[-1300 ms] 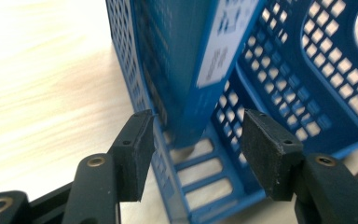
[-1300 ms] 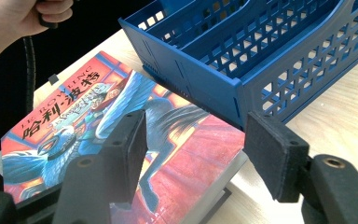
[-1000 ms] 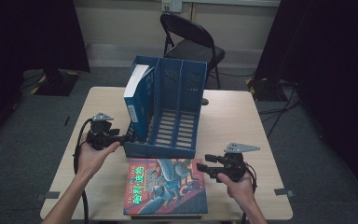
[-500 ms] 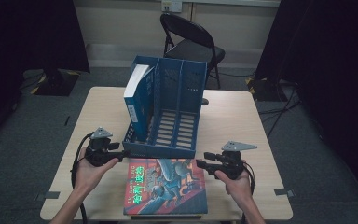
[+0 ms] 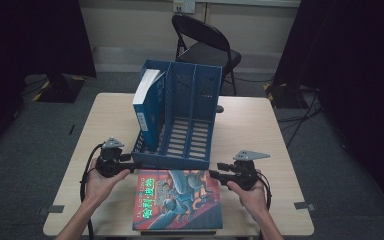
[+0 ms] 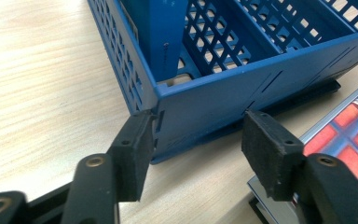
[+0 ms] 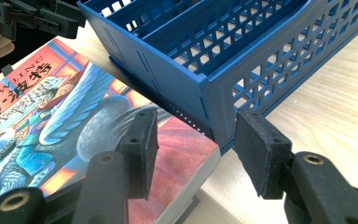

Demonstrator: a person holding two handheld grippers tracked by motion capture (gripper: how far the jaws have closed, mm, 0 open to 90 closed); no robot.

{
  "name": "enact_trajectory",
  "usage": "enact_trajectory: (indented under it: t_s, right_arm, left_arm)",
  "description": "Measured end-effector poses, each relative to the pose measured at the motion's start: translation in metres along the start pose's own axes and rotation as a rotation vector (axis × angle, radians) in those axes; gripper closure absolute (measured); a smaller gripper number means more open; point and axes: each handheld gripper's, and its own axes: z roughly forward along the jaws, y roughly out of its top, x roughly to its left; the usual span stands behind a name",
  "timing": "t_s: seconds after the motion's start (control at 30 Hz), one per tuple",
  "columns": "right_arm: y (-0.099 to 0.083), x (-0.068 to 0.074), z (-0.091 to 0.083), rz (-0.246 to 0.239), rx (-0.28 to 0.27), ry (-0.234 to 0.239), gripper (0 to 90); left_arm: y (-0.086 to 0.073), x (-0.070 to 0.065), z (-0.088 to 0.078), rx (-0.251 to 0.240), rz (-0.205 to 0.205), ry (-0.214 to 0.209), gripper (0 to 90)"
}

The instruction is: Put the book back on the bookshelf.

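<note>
Nearest me, the book [image 5: 177, 200] lies flat at the table's [image 5: 260, 130] front edge, cover up, its far edge just short of the blue file rack [image 5: 180, 120]. My left gripper [image 5: 130, 164] sits at the book's far left corner, my right gripper [image 5: 217, 175] at its far right corner. In the left gripper view the jaws have just been closing, yet they stand spread with nothing pinched: one pad is right at the rack's near corner, the other hangs over the book's corner. In the right gripper view the jaws have likewise been closing and are also spread, one pad over the cover, the other off the book's edge beside the rack's corner, gripping nothing.

My worry is the rack. With both grippers this close to its front wall, closing further could catch the plastic instead of the book and drag the rack. A grip on a corner alone may also let the heavy book sag or slip.

Farther back, a white-edged book [image 5: 147, 107] stands in the rack's left slot, and a folding chair [image 5: 205, 45] waits beyond the table's far edge.
</note>
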Motion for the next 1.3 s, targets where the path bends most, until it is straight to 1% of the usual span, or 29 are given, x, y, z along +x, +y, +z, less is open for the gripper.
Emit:
enact_trajectory:
  t_s: [0.07, 0.1, 0.17, 0.23, 0.27, 0.33, 0.43, 0.47, 0.53, 0.6, 0.63, 0.67, 0.7, 0.73, 0.77, 0.8, 0.83, 0.87, 0.9, 0.93, 1.0, 1.03, 1.13, 1.2, 1.23, 1.3]
  right_arm:
    - [0.0, 0.0, 0.0, 0.002, 0.003, -0.001, 49.4]
    - [0.0, 0.0, 0.001, 0.001, 0.004, -0.002, 49.5]
    - [0.0, 0.0, 0.002, -0.001, 0.008, -0.002, 49.7]
    - [-0.001, 0.0, 0.002, -0.002, 0.008, -0.001, 49.6]
    - [-0.001, 0.0, 0.002, -0.003, 0.008, -0.002, 49.6]
    - [-0.001, 0.0, 0.002, -0.002, 0.009, -0.003, 49.5]
    - [-0.001, 0.0, 0.001, -0.001, 0.009, -0.003, 49.4]
    - [-0.002, -0.001, 0.001, -0.002, 0.005, -0.003, 49.4]
    - [-0.004, -0.001, 0.002, 0.001, 0.013, -0.006, 49.5]
    - [-0.005, -0.001, 0.002, 0.001, 0.014, -0.004, 49.3]
    - [-0.005, -0.001, 0.001, 0.001, 0.014, -0.004, 49.3]
    - [-0.005, -0.001, 0.001, 0.0, 0.012, -0.004, 49.4]
    - [-0.005, -0.001, 0.001, 0.001, 0.011, -0.005, 49.3]
    - [-0.005, -0.001, 0.001, 0.003, 0.011, -0.003, 49.4]
    - [-0.005, -0.001, 0.001, 0.003, 0.013, -0.003, 49.3]
    - [-0.005, -0.001, 0.0, -0.001, 0.013, -0.003, 49.3]
    - [-0.006, -0.001, -0.001, -0.005, 0.012, -0.002, 49.2]
    - [-0.006, -0.001, -0.002, -0.002, 0.008, -0.002, 49.2]
    - [-0.007, -0.001, -0.003, 0.001, 0.007, -0.003, 49.2]
    - [-0.007, -0.002, -0.003, 0.002, 0.01, -0.005, 49.2]
    - [-0.008, -0.004, -0.004, 0.006, 0.011, -0.005, 49.2]
    - [-0.008, -0.003, -0.004, 0.004, 0.011, -0.007, 49.2]
    - [-0.008, -0.002, -0.006, 0.004, 0.006, 0.001, 48.6]
    - [-0.009, -0.003, -0.006, 0.006, 0.018, 0.002, 48.4]
    - [-0.01, -0.003, -0.005, 0.007, 0.019, 0.003, 48.1]
    - [-0.01, -0.002, -0.004, 0.008, 0.025, 0.014, 47.9]
  left_arm:
    - [0.0, -0.001, 0.0, -0.001, 0.002, -0.004, 45.5]
    - [0.0, -0.001, 0.0, 0.004, 0.011, -0.003, 47.1]
    - [0.0, -0.001, 0.001, 0.003, 0.006, -0.024, 49.4]
    - [0.0, -0.003, 0.001, 0.002, 0.005, -0.023, 49.5]
    - [0.0, -0.004, 0.001, 0.01, 0.012, -0.023, 49.5]
    - [-0.001, -0.007, 0.001, 0.005, 0.004, -0.024, 49.4]
    - [-0.001, -0.01, 0.0, 0.003, 0.02, -0.032, 52.3]
    - [-0.001, -0.01, 0.0, 0.002, 0.013, -0.039, 52.0]
    - [-0.001, -0.009, 0.0, -0.002, -0.007, -0.057, 51.5]
    - [-0.002, -0.009, 0.0, -0.001, -0.008, -0.064, 51.9]
    - [-0.002, -0.009, 0.001, -0.001, 0.0, -0.086, 52.6]
    - [-0.002, -0.01, 0.003, -0.014, -0.008, -0.161, 60.3]
    - [-0.001, -0.013, 0.004, -0.012, -0.015, -0.184, 57.0]
    - [0.002, -0.019, 0.004, -0.014, 0.026, -0.1, 55.1]
    - [0.007, -0.023, 0.001, -0.013, 0.078, -0.059, 55.0]
    - [0.008, -0.023, -0.002, -0.033, 0.039, -0.103, 54.1]
    - [0.007, -0.024, -0.004, -0.053, 0.007, -0.11, 45.6]
    - [0.006, -0.025, -0.006, -0.066, 0.004, -0.104, 45.8]
    - [0.006, -0.026, -0.007, -0.051, 0.032, -0.083, 45.9]
    - [0.005, -0.027, -0.006, -0.035, 0.047, -0.066, 45.2]
    - [0.004, -0.025, -0.006, -0.03, 0.033, -0.085, 44.2]
    - [0.004, -0.025, -0.007, -0.03, 0.034, -0.084, 44.0]
    - [-0.002, -0.025, -0.01, -0.015, 0.036, -0.1, 44.5]
    - [-0.006, -0.027, -0.013, -0.005, 0.048, -0.09, 45.7]
    - [-0.007, -0.027, -0.014, 0.003, 0.046, -0.098, 45.8]
    - [-0.011, -0.029, -0.015, 0.016, 0.043, -0.1, 46.0]
